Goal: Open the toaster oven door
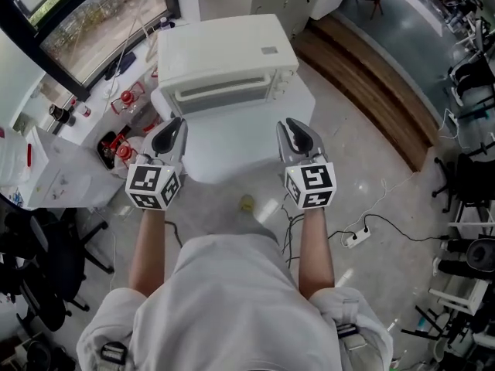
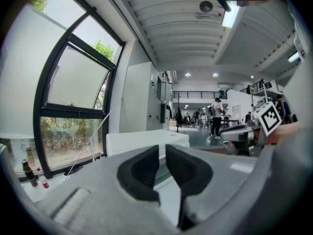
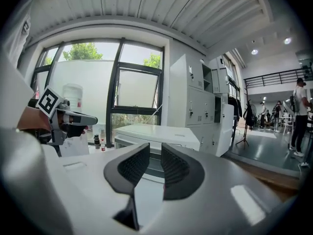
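The white toaster oven point(image 1: 226, 56) sits with its door closed on a white table point(image 1: 232, 157). On the person's side of the oven, apart from it, the left gripper point(image 1: 173, 127) and right gripper point(image 1: 295, 128) point toward its front. Left of the oven stand red-topped bottles point(image 1: 128, 99). Right of the oven runs a wooden step point(image 1: 371, 76).

window point(image 1: 100, 18) upper left | red-capped bottles point(image 1: 125, 99) beneath it | power strip point(image 1: 357, 238) on floor

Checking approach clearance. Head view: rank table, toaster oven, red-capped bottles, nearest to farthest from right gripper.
1. table: near edge close by the right gripper.
2. toaster oven: ahead, at the table's back.
3. red-capped bottles: far left, beyond the table.
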`<state>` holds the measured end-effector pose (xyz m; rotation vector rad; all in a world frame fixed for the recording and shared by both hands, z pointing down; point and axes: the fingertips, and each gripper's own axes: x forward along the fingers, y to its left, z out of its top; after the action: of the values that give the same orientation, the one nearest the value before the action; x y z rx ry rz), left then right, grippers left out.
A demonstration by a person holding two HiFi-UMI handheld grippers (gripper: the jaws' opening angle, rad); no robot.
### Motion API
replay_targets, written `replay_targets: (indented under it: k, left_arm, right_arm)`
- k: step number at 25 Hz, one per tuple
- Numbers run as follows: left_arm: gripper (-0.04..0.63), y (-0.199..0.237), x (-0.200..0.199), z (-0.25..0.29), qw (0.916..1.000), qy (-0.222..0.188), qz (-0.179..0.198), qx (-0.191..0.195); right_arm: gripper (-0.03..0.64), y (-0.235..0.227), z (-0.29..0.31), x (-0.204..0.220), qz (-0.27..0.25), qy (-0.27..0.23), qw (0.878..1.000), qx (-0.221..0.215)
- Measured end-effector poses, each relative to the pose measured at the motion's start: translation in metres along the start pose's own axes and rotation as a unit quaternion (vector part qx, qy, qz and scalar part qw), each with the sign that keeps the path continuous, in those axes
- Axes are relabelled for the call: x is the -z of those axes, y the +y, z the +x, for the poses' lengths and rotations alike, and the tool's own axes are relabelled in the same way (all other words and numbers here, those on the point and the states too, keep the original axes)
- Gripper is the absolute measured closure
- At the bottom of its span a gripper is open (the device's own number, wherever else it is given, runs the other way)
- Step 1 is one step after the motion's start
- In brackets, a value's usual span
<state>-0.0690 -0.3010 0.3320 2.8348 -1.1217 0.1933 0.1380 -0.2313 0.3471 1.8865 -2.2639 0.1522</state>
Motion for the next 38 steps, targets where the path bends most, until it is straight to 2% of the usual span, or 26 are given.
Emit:
replay_targets:
  k: [5, 11, 19, 24, 27, 33, 35, 38]
  left_arm:
    - [0.555, -0.001, -0.002, 0.045, 0.9996, 0.015, 0.001, -0.023]
    - [0.555, 0.006, -0.004, 0.075, 0.9981, 0.032, 0.023, -0.047]
    - [0.554, 0.01, 0.0, 0.093, 0.997, 0.066, 0.04, -0.006]
    - [0.554, 0.012, 0.011, 0.102, 0.9915, 0.102, 0.073, 0.033]
    - [0.552, 0.02, 0.019, 0.111, 0.9879, 0.118, 0.088, 0.049]
    - [0.541, 0.036, 0.031, 0.128, 0.9757, 0.158, 0.128, 0.081]
    - [0.541, 0.036, 0.038, 0.129, 0.9661, 0.181, 0.152, 0.104]
    - [0.541, 0.036, 0.057, 0.13, 0.948, 0.223, 0.191, 0.123]
  right_arm:
    - [0.557, -0.041, 0.038, 0.001, 0.0, 0.008, 0.999, -0.035]
    - [0.557, -0.059, 0.076, -0.002, -0.033, 0.016, 0.996, -0.083]
    - [0.557, -0.051, 0.109, -0.003, -0.076, 0.031, 0.985, -0.153]
    - [0.557, -0.043, 0.125, 0.001, -0.109, 0.052, 0.977, -0.177]
    - [0.557, -0.035, 0.137, 0.011, -0.135, 0.079, 0.968, -0.197]
    - [0.557, -0.029, 0.161, 0.023, -0.198, 0.12, 0.947, -0.222]
    - [0.557, -0.024, 0.168, 0.028, -0.218, 0.132, 0.938, -0.233]
    - [0.557, -0.018, 0.174, 0.039, -0.263, 0.16, 0.918, -0.249]
